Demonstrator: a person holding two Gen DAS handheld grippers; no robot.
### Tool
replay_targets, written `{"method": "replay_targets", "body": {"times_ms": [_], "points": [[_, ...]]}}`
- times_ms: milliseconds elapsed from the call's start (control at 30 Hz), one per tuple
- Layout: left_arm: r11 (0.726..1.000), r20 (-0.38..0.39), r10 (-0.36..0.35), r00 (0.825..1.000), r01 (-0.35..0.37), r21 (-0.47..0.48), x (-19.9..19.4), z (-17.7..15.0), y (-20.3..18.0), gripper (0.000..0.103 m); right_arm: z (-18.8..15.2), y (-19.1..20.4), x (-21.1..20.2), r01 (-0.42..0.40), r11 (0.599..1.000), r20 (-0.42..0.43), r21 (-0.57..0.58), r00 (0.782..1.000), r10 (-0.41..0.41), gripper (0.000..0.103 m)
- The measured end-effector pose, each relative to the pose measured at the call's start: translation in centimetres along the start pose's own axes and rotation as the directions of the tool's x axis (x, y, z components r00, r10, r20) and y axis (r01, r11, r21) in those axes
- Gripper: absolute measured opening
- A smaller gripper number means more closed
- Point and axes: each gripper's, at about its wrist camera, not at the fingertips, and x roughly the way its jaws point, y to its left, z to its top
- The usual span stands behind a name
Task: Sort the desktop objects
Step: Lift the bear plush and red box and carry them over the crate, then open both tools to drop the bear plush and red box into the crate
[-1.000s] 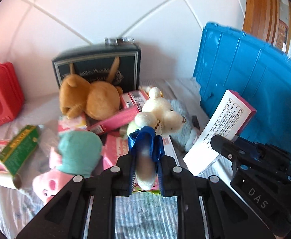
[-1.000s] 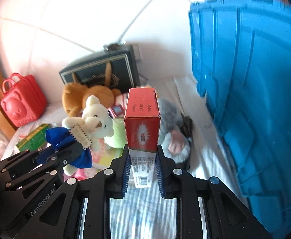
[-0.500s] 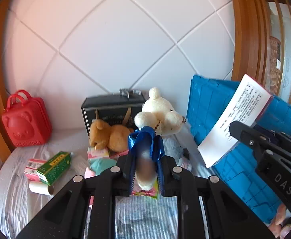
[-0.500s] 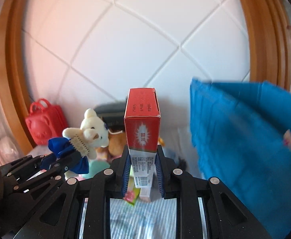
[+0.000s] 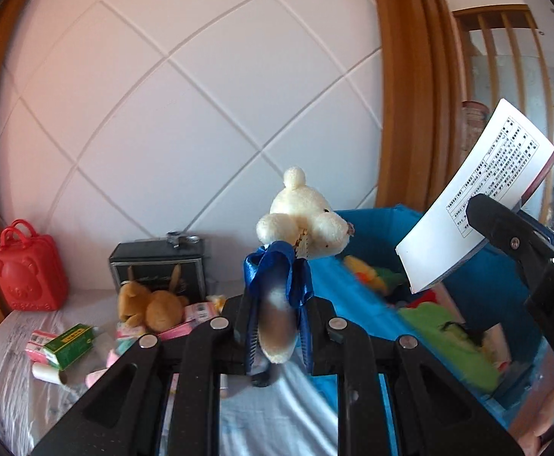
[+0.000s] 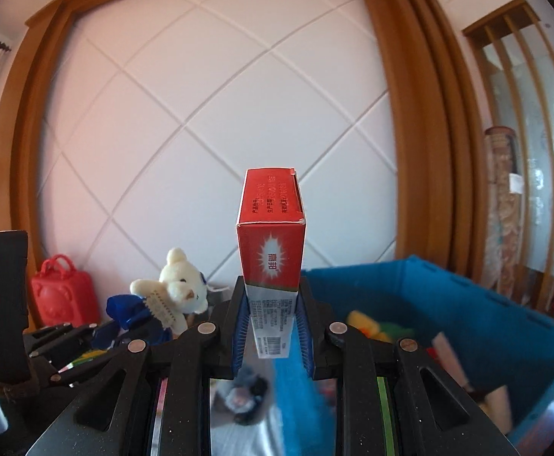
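Two tools are raised above the desk, each clamped on one item. Left tool (image 5: 277,336): its blue pads are closed on the lower body of a cream teddy bear (image 5: 301,220) with a blue satin ribbon (image 5: 277,269) at its neck; the bear's head points up and away from the camera, clear of the desk. Right tool (image 6: 271,332): its pads are closed on the white lower end of a red-and-white medicine box (image 6: 271,228), which stands upright between the fingers, with its red end uppermost.

In the left wrist view, the medicine box shows its white printed face at the right edge, tilted, above a blue plastic crate (image 5: 368,304). The crate stands at the right end of the desk and contains soft items in yellow, green and red, blurred.

The desk (image 5: 18,387) carries a pale striped cloth. Items lying on it:
- a brown plush toy (image 5: 151,304), in front of a dark box with a metal clasp (image 5: 159,262);
- a red bear-faced case (image 5: 28,269), upright at the far left against the quilted white wall panel;
- a green carton (image 5: 68,344), beside pink-and-white cartons;
- a small white roll (image 5: 45,372), near the green carton.

In the right wrist view, a grey plush toy (image 6: 244,395) lies on the desk below the right tool.
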Motion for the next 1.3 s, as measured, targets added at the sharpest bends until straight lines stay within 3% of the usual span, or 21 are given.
{"method": "replay_targets", "body": {"times_ms": [333,467,600,900,1100,1200,1300], "points": [[0.995,0.014,-0.079,0.997,0.078,0.059,0.9,2.3,-13.0,0.018,0.9,-12.9,-3.4,0.188,0.982,0.052,0.009,0.981,-0.188,0.023],[0.993,-0.042,-0.087,0.995,0.091,0.082,1.9,2.5,-17.3,0.018,0.5,-16.8,-2.8,0.229,0.973,0.012,0.009,0.973,-0.229,0.023],[0.99,-0.121,-0.069,0.99,0.083,0.11,3.7,1.7,-21.3,0.018,-0.8,-19.9,-1.1,0.255,0.967,-0.082,-0.017,0.963,-0.255,0.023],[0.992,-0.291,-0.05,0.955,0.081,0.096,8.3,0.1,-24.7,0.018,-3.8,-24.6,2.6,0.251,0.967,-0.282,-0.043,0.925,-0.253,0.023],[0.994,-0.311,-0.032,0.95,0.064,0.093,9.1,0.2,-25.2,0.02,-5.3,-26.0,4.8,0.243,0.968,-0.39,-0.054,0.888,-0.245,0.023],[0.994,-0.336,-0.044,0.941,0.073,0.075,9.6,0.1,-25.1,0.025,-6.0,-26.4,5.6,0.241,0.969,-0.436,-0.058,0.867,-0.242,0.023],[0.995,-0.346,-0.051,0.937,0.077,0.062,9.7,0.1,-24.8,0.039,-6.5,-26.8,5.8,0.246,0.968,-0.455,-0.054,0.857,-0.243,0.023]]}}
